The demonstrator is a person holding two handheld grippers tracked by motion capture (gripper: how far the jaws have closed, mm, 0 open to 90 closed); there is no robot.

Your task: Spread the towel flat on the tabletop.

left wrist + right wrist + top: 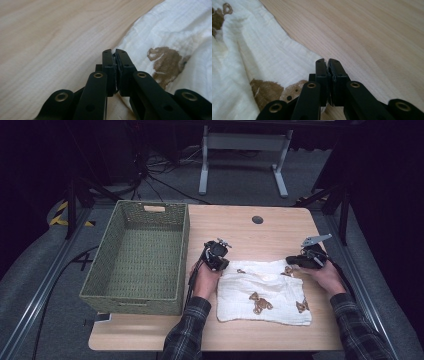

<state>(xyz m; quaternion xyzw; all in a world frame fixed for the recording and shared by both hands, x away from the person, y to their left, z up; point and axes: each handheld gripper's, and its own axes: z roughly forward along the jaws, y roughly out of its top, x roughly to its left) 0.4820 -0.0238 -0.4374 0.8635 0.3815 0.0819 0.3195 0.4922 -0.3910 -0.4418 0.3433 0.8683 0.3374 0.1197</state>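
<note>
Now the cloth (263, 292), white with brown bear prints, lies rumpled on the table (260, 232), just right of the green basket (137, 255). At its far left corner the left gripper (219, 262) is clenched on the cloth's edge. At its far right corner the right gripper (295, 261) is likewise pinched tight on the hem, low against the wood.
</note>
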